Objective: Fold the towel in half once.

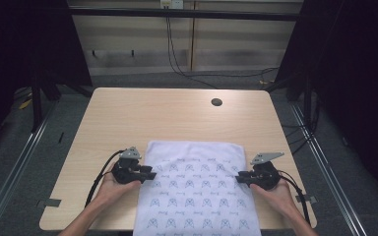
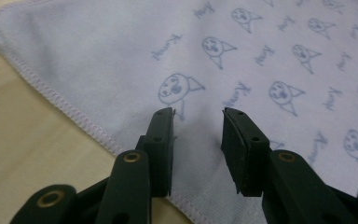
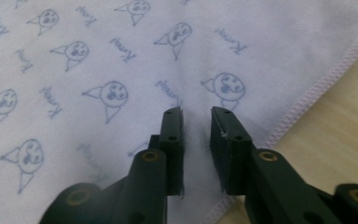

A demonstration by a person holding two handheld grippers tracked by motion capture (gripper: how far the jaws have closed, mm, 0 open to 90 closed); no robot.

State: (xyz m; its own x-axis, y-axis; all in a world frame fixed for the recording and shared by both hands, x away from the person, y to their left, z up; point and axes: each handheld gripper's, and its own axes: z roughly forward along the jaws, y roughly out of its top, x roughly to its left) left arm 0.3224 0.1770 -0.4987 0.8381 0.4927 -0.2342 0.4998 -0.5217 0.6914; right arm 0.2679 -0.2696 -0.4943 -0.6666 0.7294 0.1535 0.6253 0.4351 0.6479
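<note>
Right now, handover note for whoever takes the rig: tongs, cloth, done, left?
Left tongs: partly open over the cloth's left edge, nothing pinched.
Right tongs: partly open over the right edge, nothing pinched.
Cloth: white, printed, lies flat on the table, near end hanging over the front edge.
Done: both tongs are placed at opposite side edges.
Left: probably grip both edges, then fold or move the cloth.
</note>
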